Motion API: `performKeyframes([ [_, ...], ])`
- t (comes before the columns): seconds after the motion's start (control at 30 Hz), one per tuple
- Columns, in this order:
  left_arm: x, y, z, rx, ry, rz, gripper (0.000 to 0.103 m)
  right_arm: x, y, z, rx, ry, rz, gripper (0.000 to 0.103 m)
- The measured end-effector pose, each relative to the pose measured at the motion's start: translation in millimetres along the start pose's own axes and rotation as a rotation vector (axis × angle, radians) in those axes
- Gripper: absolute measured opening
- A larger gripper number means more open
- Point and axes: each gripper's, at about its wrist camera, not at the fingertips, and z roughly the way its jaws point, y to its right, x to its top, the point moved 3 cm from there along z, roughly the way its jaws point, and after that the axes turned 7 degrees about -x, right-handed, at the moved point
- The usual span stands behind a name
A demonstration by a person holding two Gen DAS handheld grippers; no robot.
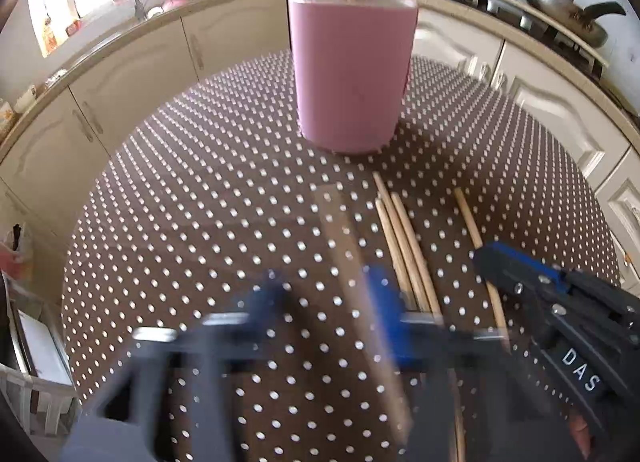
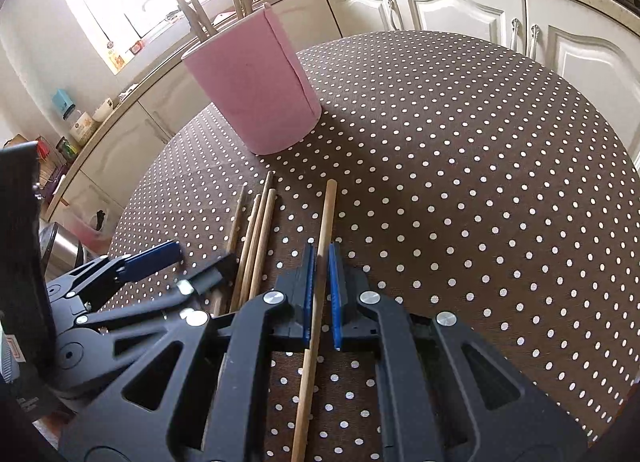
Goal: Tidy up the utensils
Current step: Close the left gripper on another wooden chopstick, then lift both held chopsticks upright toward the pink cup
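Your right gripper (image 2: 320, 262) is clenched on a single chopstick (image 2: 326, 213). The two blue pads pinch it partway along its length, so the front part sticks out ahead toward the pink holder (image 2: 256, 93) and the rest trails back under the gripper.

Your left gripper (image 2: 184, 262) reads as released. Seen from the right wrist, its fingers stand apart just left of the loose chopsticks (image 2: 256, 229). In its own view it is smeared, with one blurred stick (image 1: 340, 229) lying between the fingers, and I cannot see the pads pressing on that stick.

The remaining chopsticks lie side by side on the dotted tablecloth (image 2: 480, 181), just in front of the holder. The holder stands upright and already has several sticks leaning in it.

These look like plain wooden sticks, so expect them to be very light, stiff and thin. They are also round and smooth, which means they can roll on the cloth or swivel in a narrow pinch. Breaking one is not a worry.

Grip each stick near its middle or a little toward the back end. That stops it tipping and leaves a free end to guide into the holder's mouth. Take one stick at a time, because the neighbours lie touching and a wide bite could drag a second one along. The holder looks light as well, so a stick poked against its rim could tip or push it.
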Motion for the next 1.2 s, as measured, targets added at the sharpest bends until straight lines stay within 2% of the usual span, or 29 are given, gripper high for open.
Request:
performKeyframes([
  [0.23,-6,-7,-6,-0.072,0.028,-0.012,0.006,0,-2,0,-0.013,0.003,0.001,0.007],
  [0.6,-11,-11,-38,-0.140,0.134,-0.002,0.006,4,-4,-13,-0.037,0.045,0.004,0.007],
  [0.93,-6,-15,-65,-0.133,0.214,-0.007,0.006,15,-7,-40,-0.053,0.112,-0.015,0.007],
  [1.2,3,-19,-98,-0.130,0.311,-0.004,0.006,27,-13,-67,-0.066,0.193,-0.041,0.007],
])
